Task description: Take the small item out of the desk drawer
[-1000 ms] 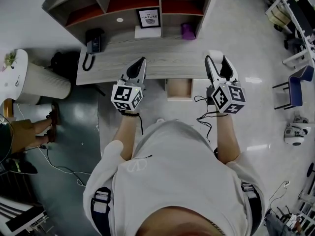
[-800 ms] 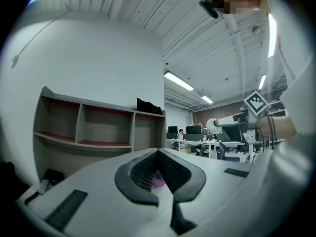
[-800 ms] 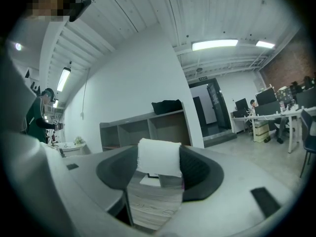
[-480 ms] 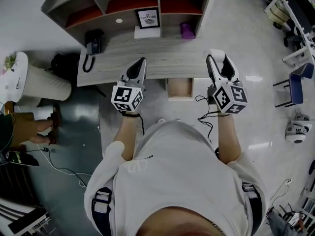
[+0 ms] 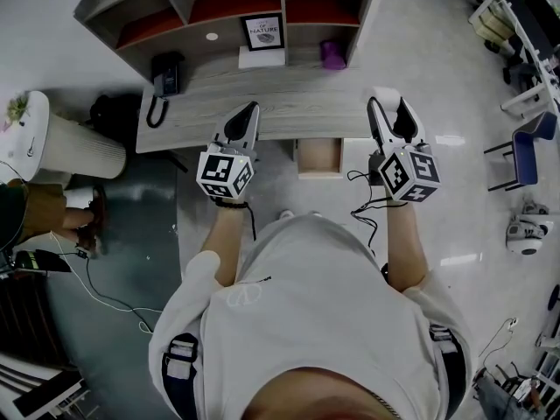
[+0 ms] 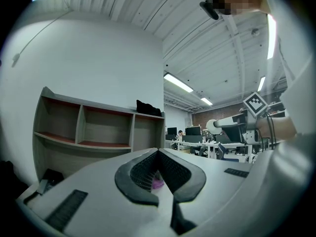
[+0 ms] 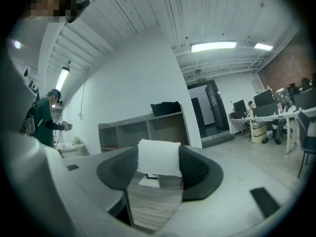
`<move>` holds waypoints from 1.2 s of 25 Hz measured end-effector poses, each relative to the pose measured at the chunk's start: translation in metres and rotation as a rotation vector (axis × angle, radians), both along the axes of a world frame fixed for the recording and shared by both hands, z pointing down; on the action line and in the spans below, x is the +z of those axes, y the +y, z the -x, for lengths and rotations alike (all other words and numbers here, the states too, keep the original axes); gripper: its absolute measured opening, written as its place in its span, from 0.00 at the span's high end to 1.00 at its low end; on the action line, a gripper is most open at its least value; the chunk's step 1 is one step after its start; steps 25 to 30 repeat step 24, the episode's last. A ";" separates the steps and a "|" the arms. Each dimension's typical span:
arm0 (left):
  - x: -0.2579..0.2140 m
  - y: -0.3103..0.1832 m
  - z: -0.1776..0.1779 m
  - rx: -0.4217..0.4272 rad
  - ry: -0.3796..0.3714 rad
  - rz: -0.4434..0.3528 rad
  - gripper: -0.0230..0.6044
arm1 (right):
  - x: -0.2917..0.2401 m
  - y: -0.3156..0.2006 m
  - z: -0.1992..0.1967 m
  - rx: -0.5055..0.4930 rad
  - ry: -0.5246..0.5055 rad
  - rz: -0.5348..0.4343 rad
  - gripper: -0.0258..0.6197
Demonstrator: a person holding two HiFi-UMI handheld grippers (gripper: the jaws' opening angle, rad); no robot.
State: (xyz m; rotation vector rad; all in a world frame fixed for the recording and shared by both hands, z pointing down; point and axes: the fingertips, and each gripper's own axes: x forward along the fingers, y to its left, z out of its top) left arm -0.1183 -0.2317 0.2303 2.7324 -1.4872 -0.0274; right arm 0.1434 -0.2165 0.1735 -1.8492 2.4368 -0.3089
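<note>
**Over the counter's front edge: two grippers up, item in the right one**

Left gripper (image 5: 252,108) and right gripper (image 5: 385,99) are held forward on bent forearms. Their tips point at the shelf unit (image 5: 227,7), one on either side of the one open drawer (image 5: 318,157) under the counter (image 5: 289,103) front edge.

Left fingers (image 6: 143,174) narrow, tips touching, gripping nothing.

Right fingers (image 7: 202,174) wide, clamped on one small white item (image 7: 159,157), near the counter's front-right corner, out of the drawer.

Along the counter's back edge: one phone (image 5: 166,73), one framed print (image 5: 264,31), one purple object (image 5: 333,55).
</note>
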 end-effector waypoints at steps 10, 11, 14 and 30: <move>-0.006 -0.001 0.004 -0.009 0.004 -0.014 0.97 | -0.005 0.000 0.000 0.007 0.000 -0.007 0.56; -0.006 -0.002 0.004 -0.010 0.004 -0.014 0.97 | -0.005 0.000 0.000 0.008 0.001 -0.007 0.56; -0.005 -0.001 0.004 -0.011 0.005 -0.014 0.97 | -0.003 0.001 0.000 0.009 0.001 -0.005 0.56; -0.001 -0.008 0.003 -0.009 0.009 -0.011 0.97 | 0.003 -0.007 0.001 0.013 -0.002 0.006 0.56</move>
